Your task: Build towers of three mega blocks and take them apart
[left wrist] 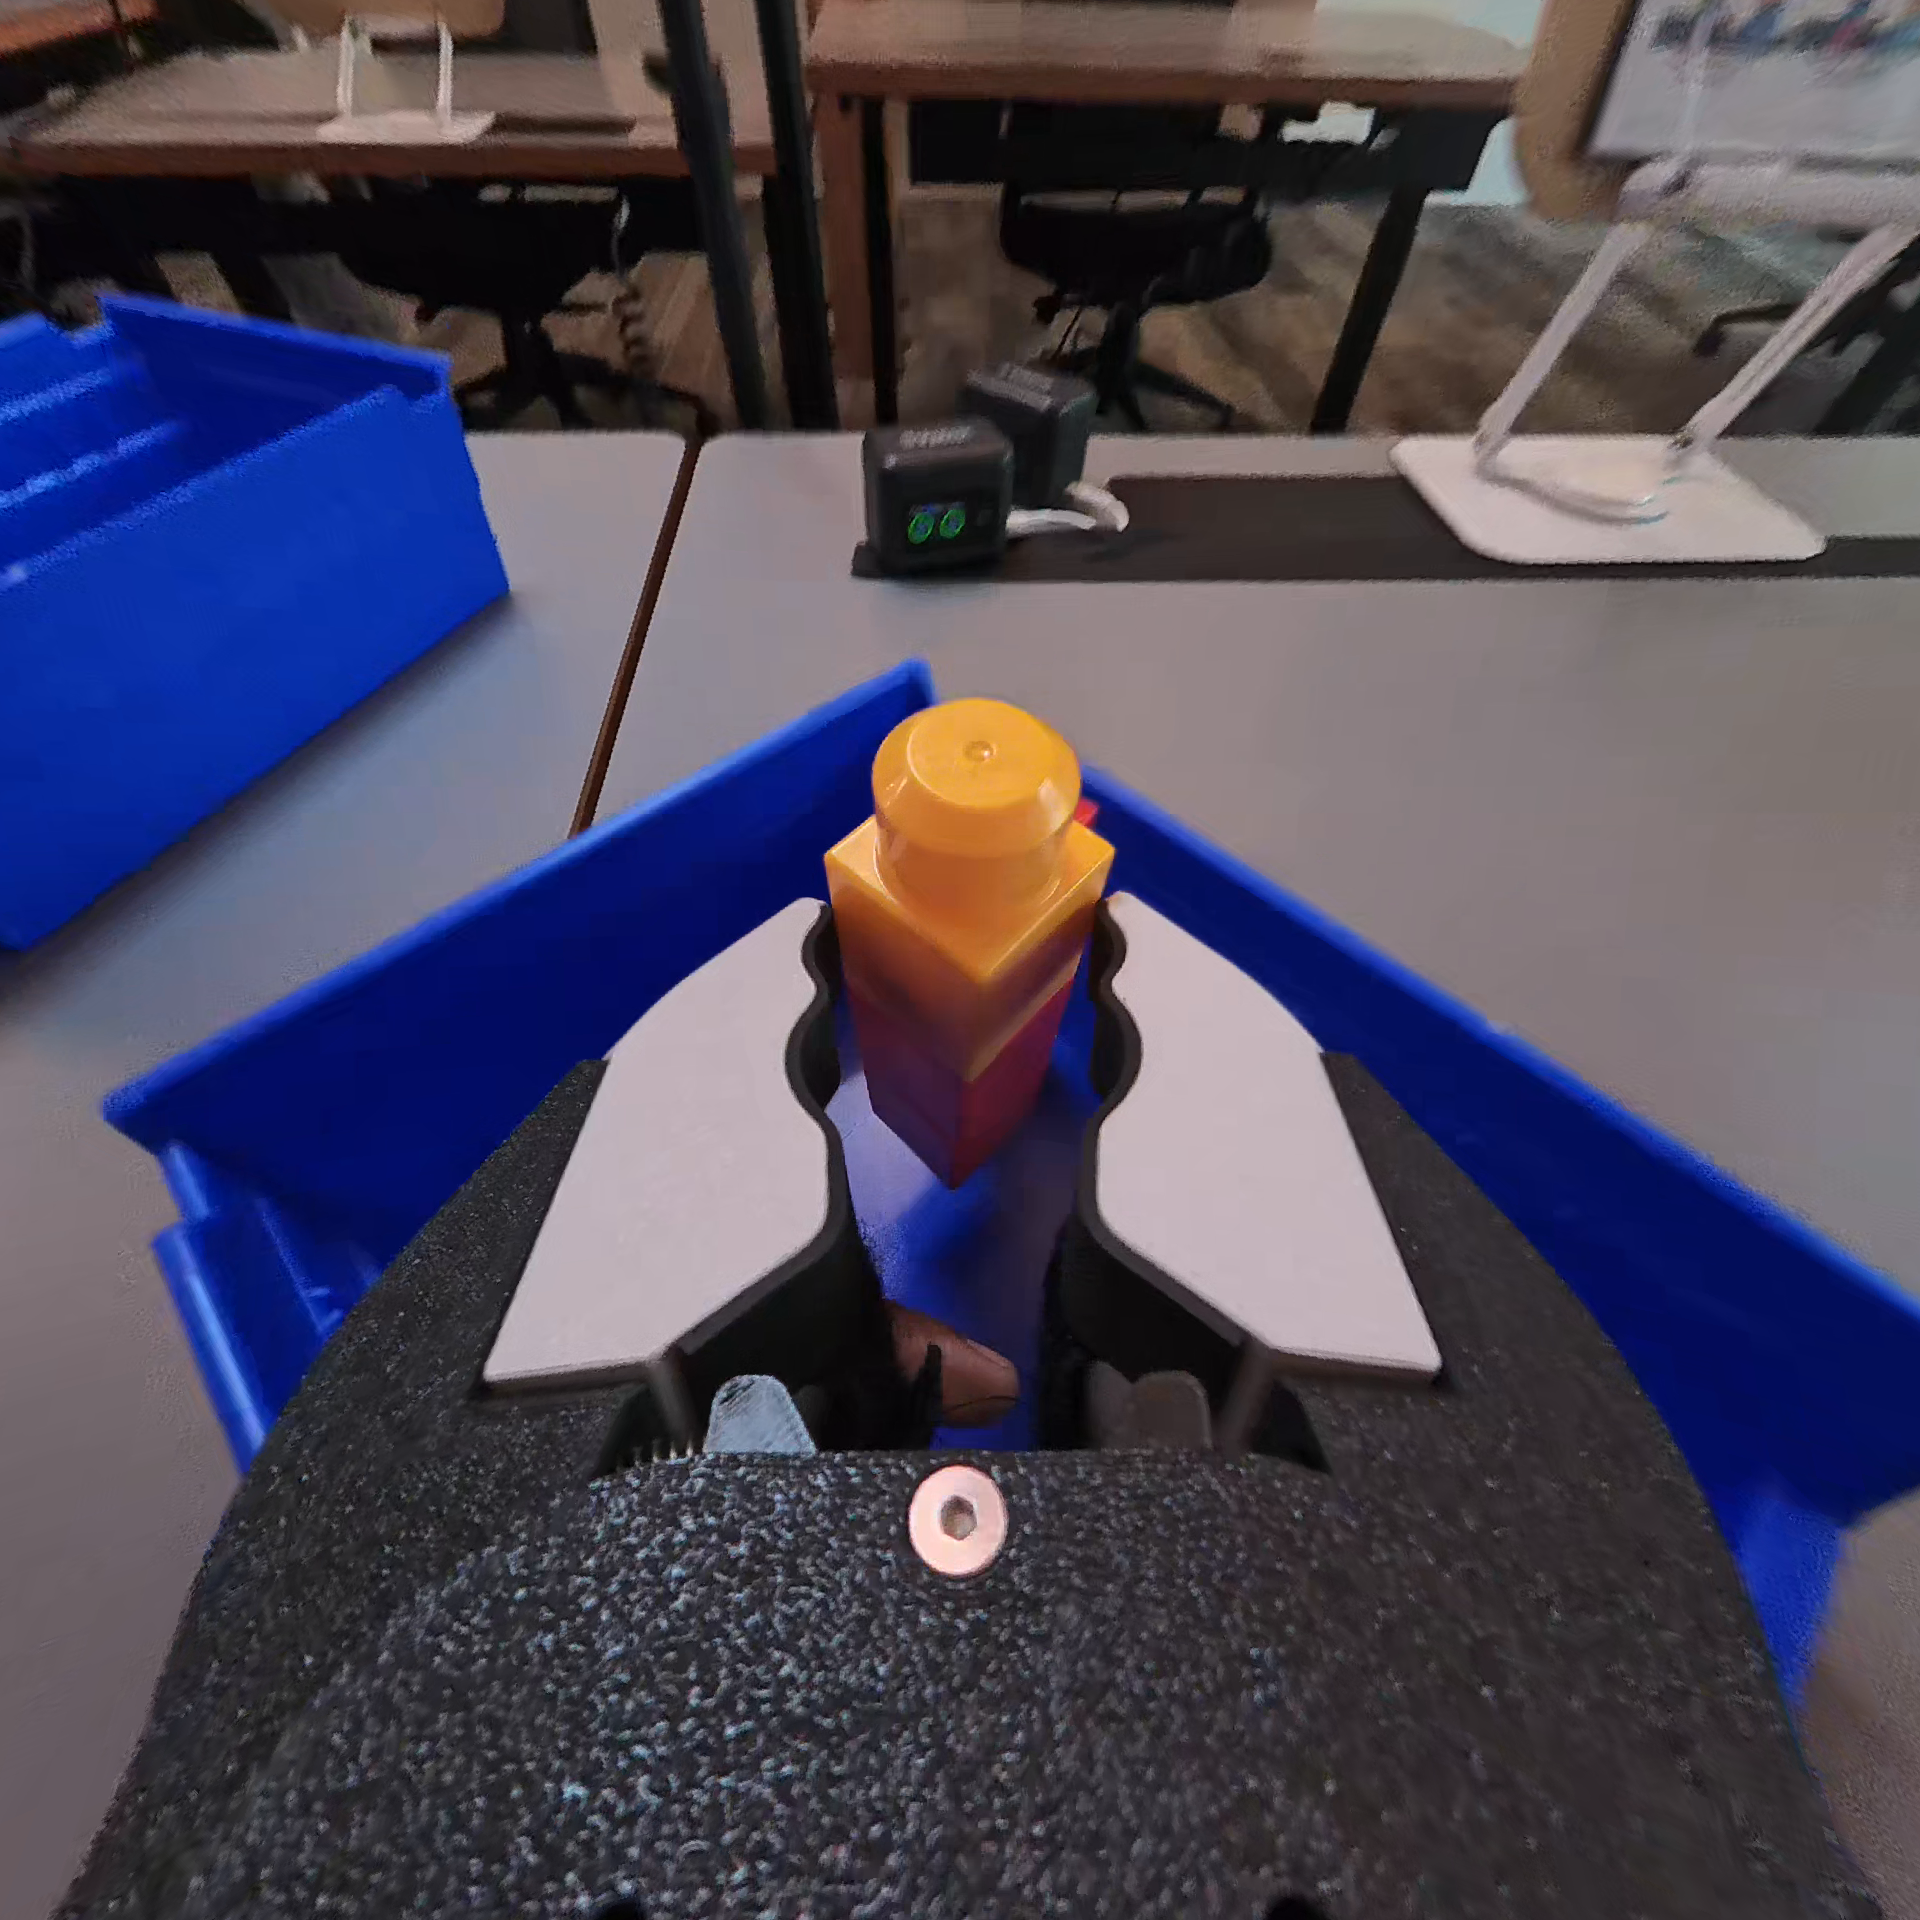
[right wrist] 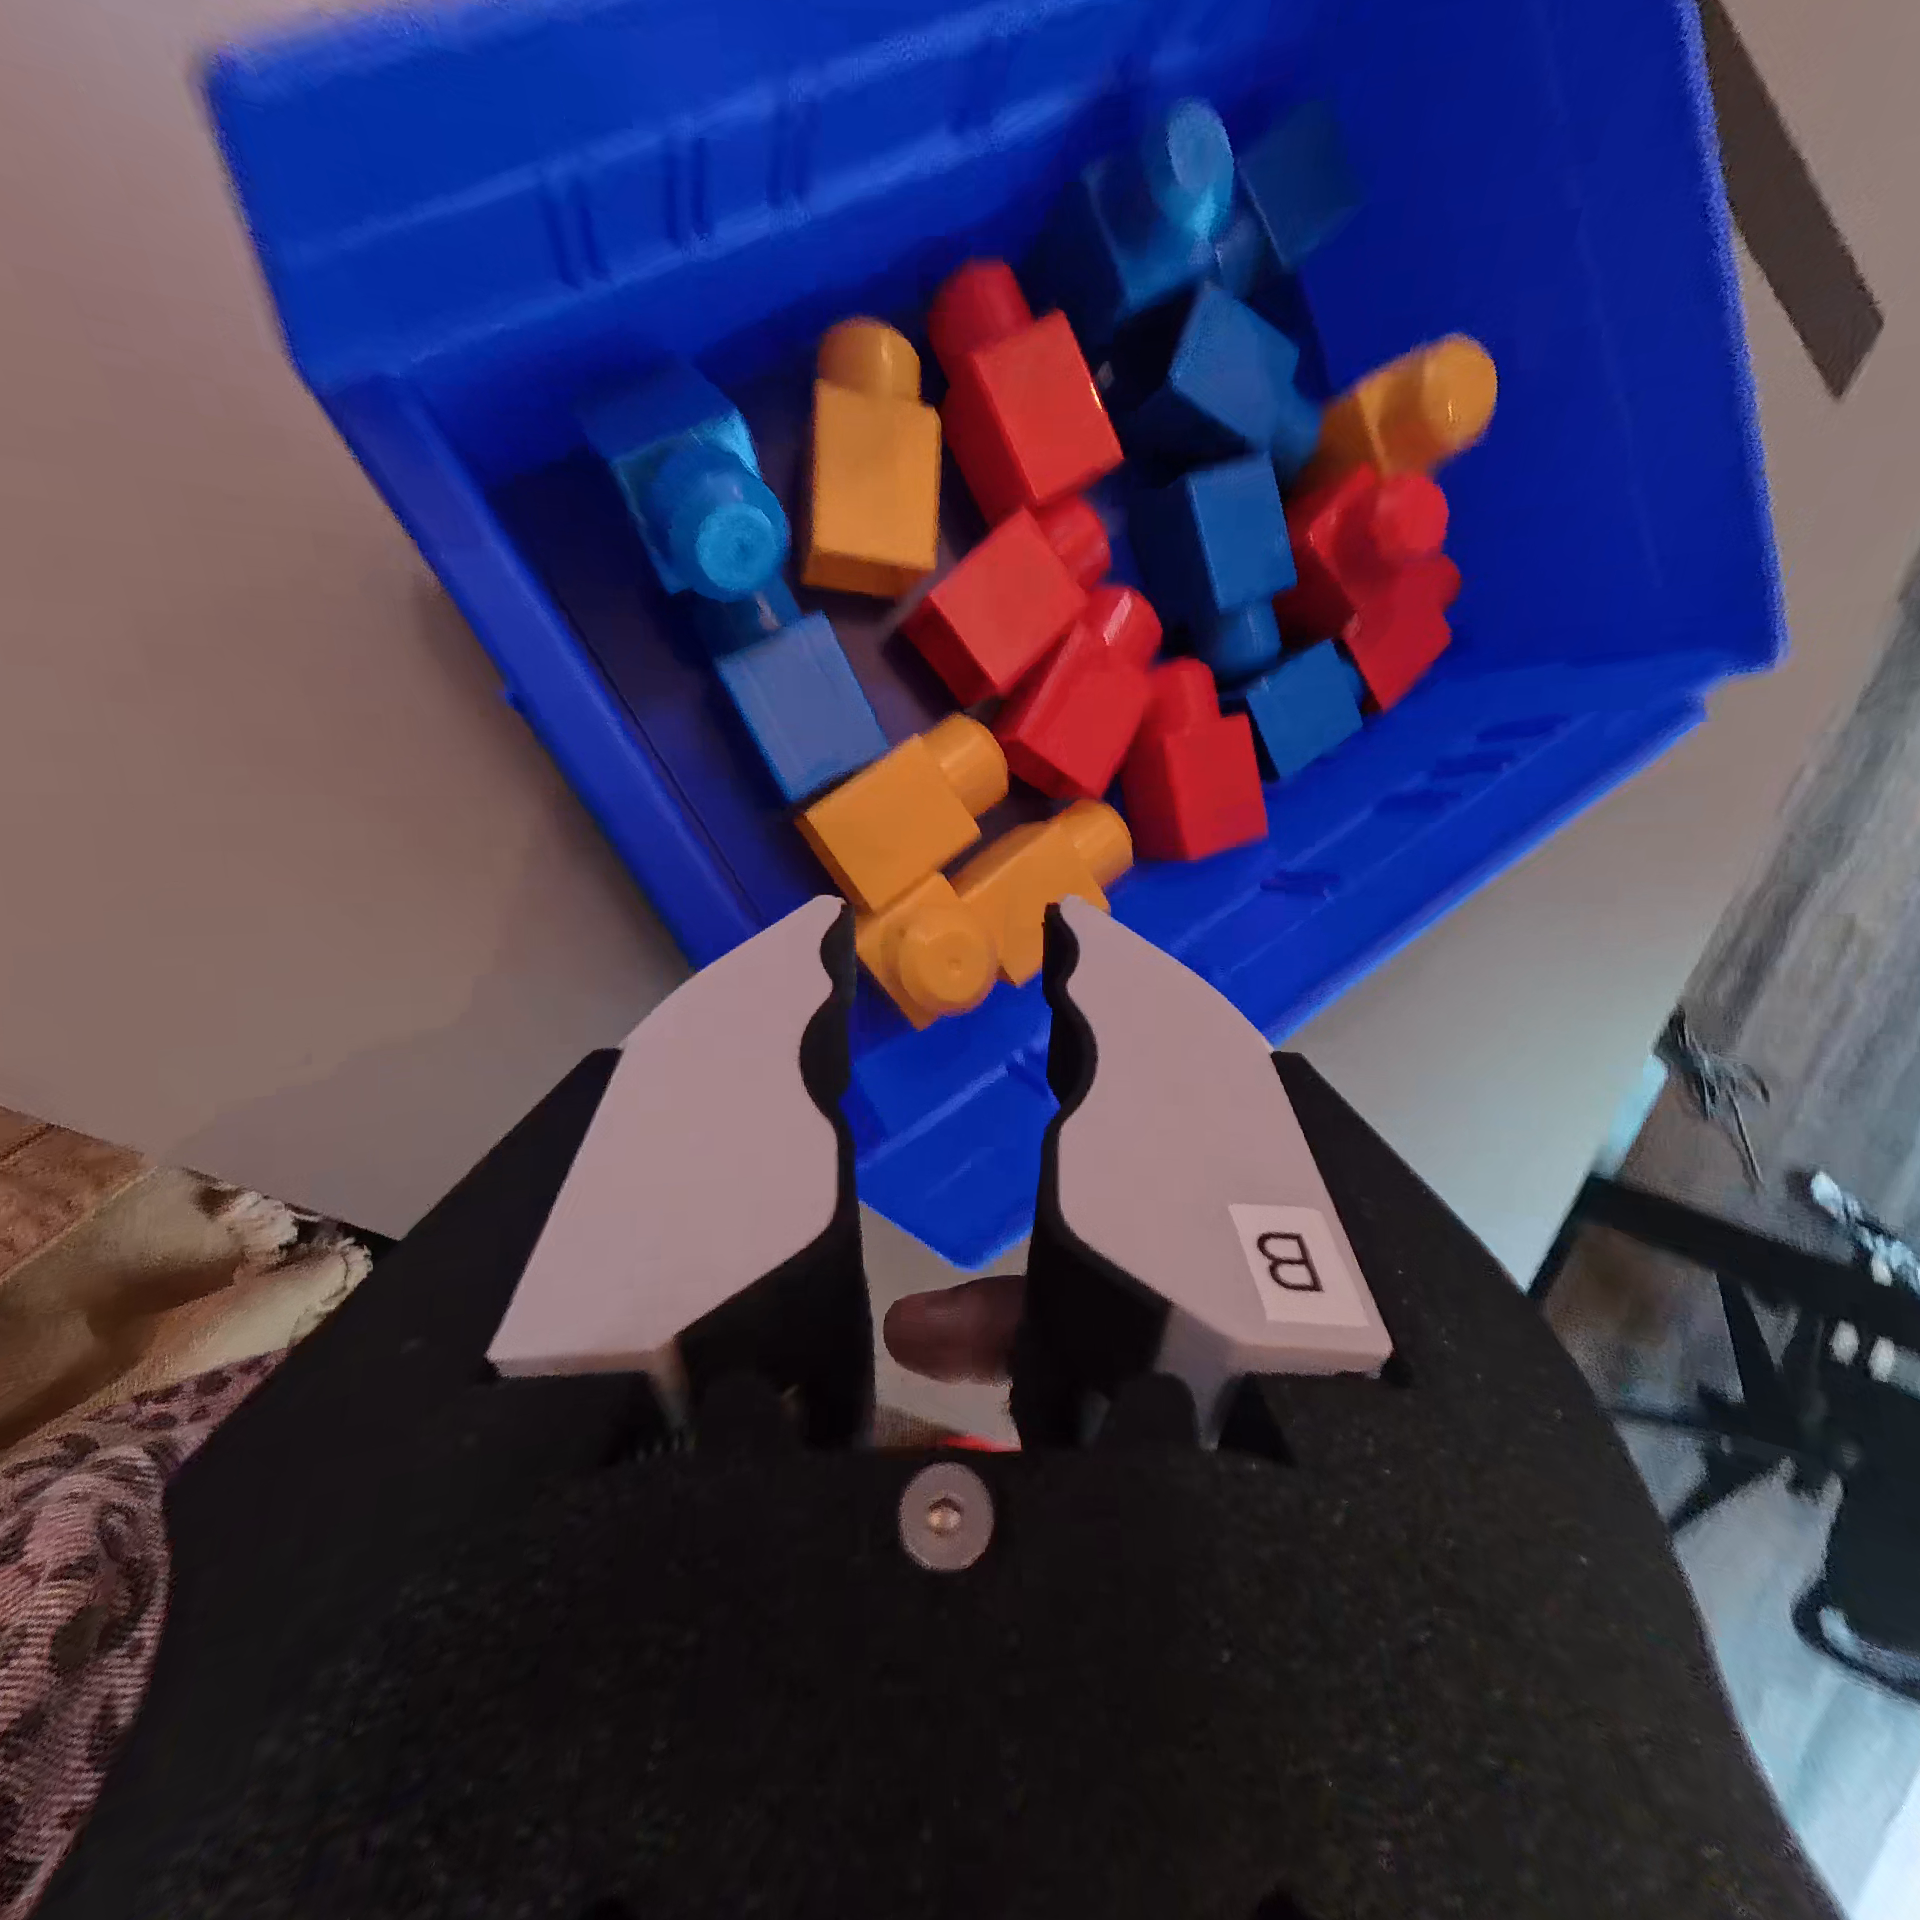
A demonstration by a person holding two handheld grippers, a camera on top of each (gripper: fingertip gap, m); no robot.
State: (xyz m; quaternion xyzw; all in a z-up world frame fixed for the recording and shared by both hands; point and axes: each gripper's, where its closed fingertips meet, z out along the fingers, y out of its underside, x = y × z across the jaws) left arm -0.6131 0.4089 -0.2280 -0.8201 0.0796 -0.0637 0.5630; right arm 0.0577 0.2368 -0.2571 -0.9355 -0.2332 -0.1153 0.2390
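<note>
Above the blue bin (left wrist: 436,997), the left gripper (left wrist: 961,935) jaws pinch a yellow-topped tower (left wrist: 966,935); right gripper (right wrist: 951,935) jaws gape over loose yellow blocks (right wrist: 935,914). Risk: tower twisting loose.

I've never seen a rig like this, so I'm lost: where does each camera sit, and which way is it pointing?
Left wrist view: on the left gripper, looking level across a grey table; its fingers flank a yellow-topped block tower over a blue bin; a fingertip shows.
Right wrist view: on the right gripper, looking steeply down into a blue bin of loose blocks; jaws open above yellow blocks; a fingertip shows.
Shared: grey table, blue bins; whether it is the same bin, I cannot tell.
</note>
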